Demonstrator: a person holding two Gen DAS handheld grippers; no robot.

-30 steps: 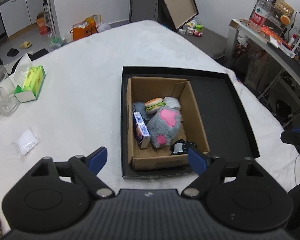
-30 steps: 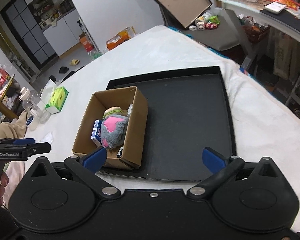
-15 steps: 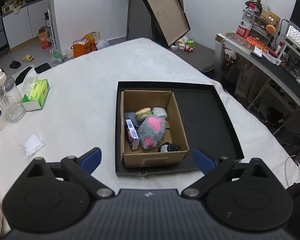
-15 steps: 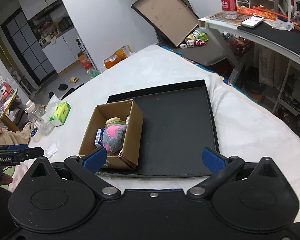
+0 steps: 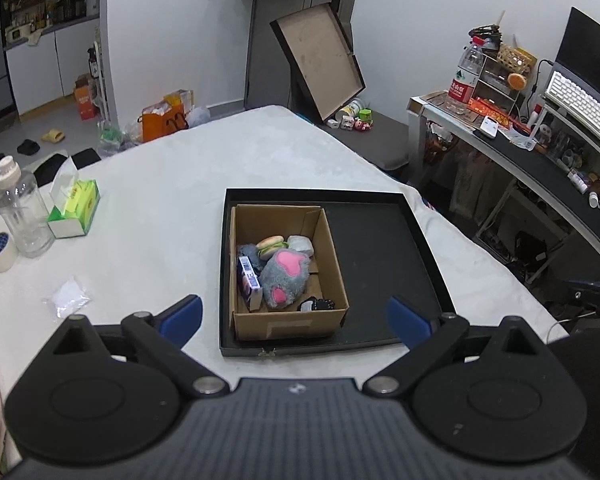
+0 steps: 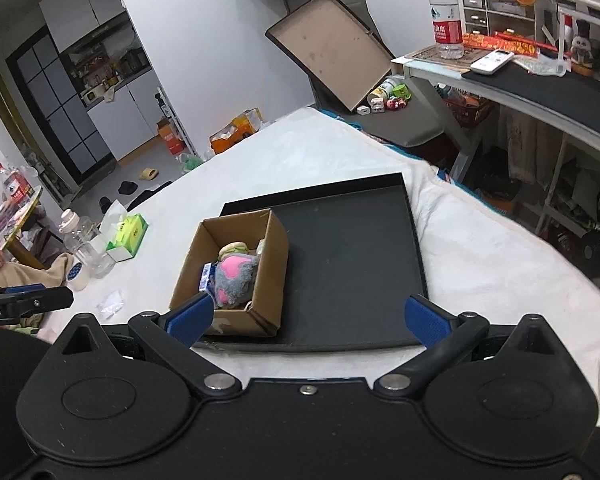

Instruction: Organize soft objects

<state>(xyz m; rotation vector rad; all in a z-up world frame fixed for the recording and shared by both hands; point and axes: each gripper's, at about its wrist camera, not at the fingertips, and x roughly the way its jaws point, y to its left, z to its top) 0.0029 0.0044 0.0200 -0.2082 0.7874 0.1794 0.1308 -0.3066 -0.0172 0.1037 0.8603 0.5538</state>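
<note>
Soft toys sit in the brown cardboard box (image 5: 286, 272).
Left gripper (image 5: 296, 318) and right gripper (image 6: 306, 318) hang wide open, holding nothing.

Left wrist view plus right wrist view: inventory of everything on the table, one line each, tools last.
black tray: 1, black, table centre
cardboard box: 1, brown, open, in the tray's left part
plush paw: 1, grey with pink pads, in the box
burger toy: 1, tan and green, in the box, behind the paw
small carton: 1, blue and white, in the box, left side
tissue box: 1, green and white, table left
clear bottle: 1, transparent, left of the tissue box
tape roll: 1, white, table's left edge
plastic bag: 1, clear, near left
left tool: 1, black, blue pads, open, empty
right tool: 1, black, blue pads, open, empty
</note>
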